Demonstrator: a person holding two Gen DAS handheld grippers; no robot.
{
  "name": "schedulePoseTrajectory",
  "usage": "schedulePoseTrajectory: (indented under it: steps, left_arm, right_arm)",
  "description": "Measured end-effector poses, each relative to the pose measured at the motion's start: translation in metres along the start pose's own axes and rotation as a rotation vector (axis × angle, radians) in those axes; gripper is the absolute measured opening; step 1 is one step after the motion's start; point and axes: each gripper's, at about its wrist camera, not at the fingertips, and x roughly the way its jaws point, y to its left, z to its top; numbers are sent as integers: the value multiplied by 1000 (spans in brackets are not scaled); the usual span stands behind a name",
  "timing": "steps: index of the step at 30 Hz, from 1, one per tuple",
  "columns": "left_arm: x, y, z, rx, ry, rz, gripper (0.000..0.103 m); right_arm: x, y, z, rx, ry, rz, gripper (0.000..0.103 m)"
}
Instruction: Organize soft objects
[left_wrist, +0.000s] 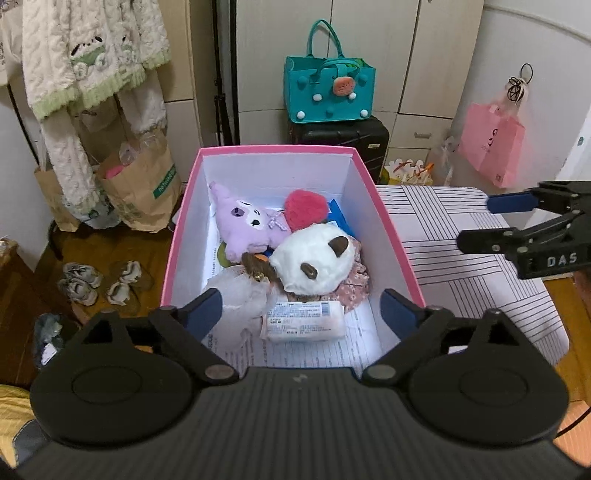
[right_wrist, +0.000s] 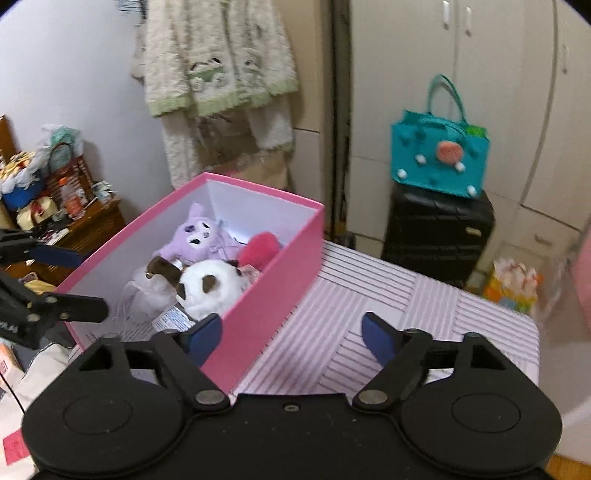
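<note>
A pink box (left_wrist: 388, 221) with white inside walls stands on a striped table (left_wrist: 461, 229). In it lie a purple plush (left_wrist: 243, 225), a red fuzzy heart (left_wrist: 306, 208), a white panda-like plush (left_wrist: 316, 258), a sheer white pouch (left_wrist: 240, 291), floral cloth (left_wrist: 356, 288) and a tissue pack (left_wrist: 304, 319). My left gripper (left_wrist: 303, 314) is open and empty above the box's near end. My right gripper (right_wrist: 291, 338) is open and empty, straddling the box's right wall (right_wrist: 269, 291); it also shows in the left wrist view (left_wrist: 480, 225). The plush toys show in the right wrist view (right_wrist: 210, 284).
A teal felt bag (left_wrist: 328, 92) sits on a black suitcase (left_wrist: 347, 140) behind the table. Paper bags (left_wrist: 136, 184) and hanging fleece clothes (left_wrist: 88, 59) are at left, slippers (left_wrist: 99, 284) on the wood floor. A pink bag (left_wrist: 491, 147) hangs at right.
</note>
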Motion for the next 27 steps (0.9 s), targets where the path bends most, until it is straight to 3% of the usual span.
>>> schedulePoseTrajectory:
  steps: [5,9,15,21,24,27]
  left_arm:
    - [-18,-8,1,-20,53,34,103]
    - [-35,-17,-5,-9,38,-7,103]
    - [-52,-30,-15,-23,47,51,103]
    - [-62,-41,-38,-56,20,34,103]
    - [-69,-53,-49,-12,-24,77,103]
    - [-74,-66,-57,37,-62,110,103]
  right_arm:
    - [-27,7,-10,3,-15,-140,94]
    - [-58,12,-26,-9,-99,-126,94]
    - [-98,24,-54,41,-203,-150,94]
    - [-118,37,-80,96,-209,-196,94]
    - [-125,43,-89,105,-217,-217,94]
    - [-132,42,-97,176,-227,-179,94]
